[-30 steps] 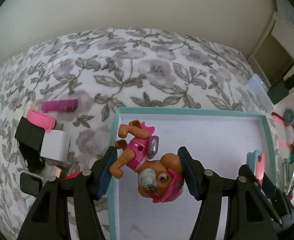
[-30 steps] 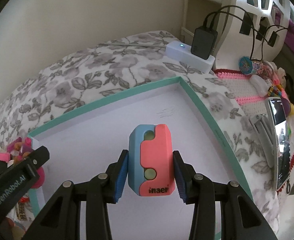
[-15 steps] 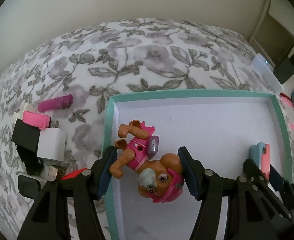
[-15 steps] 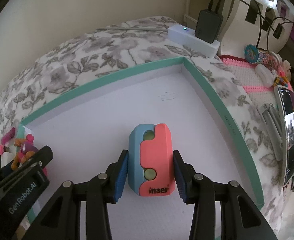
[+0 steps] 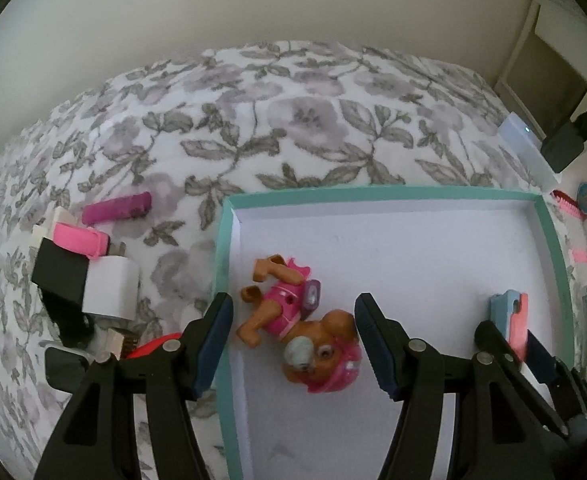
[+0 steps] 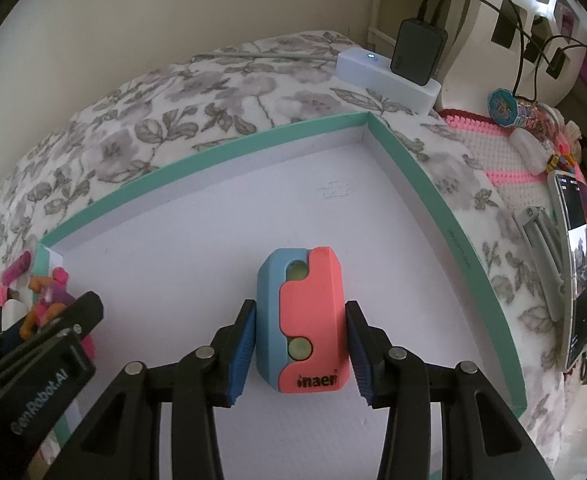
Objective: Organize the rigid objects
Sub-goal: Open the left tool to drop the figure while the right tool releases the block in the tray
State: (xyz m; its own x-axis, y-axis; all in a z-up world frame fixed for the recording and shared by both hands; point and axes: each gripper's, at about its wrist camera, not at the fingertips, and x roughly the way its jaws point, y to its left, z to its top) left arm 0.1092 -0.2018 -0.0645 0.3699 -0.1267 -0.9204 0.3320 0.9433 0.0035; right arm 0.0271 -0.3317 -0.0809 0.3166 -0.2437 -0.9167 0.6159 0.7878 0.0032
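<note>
A teal-rimmed white tray point(image 5: 413, 194) lies on a floral bedspread; it also shows in the right wrist view point(image 6: 413, 152). A brown and pink toy pup point(image 5: 293, 320) lies on the tray floor near its left wall. My left gripper point(image 5: 293, 340) is open around the pup, with gaps on both sides. My right gripper point(image 6: 299, 356) is shut on a blue and coral block point(image 6: 301, 320), resting low on the tray floor. The block point(image 5: 509, 316) also shows at the right of the left wrist view.
Left of the tray lie a magenta stick point(image 5: 117, 208), a pink piece point(image 5: 79, 240), a black box point(image 5: 59, 272) and a white charger point(image 5: 111, 288). A white power strip point(image 6: 385, 80) sits beyond the tray's far corner. A phone point(image 6: 573, 260) and trinkets lie at the right.
My left gripper's jaws have opened and the toy pup now lies loose on the tray floor. My right gripper has come lower and further into the tray with the block.
</note>
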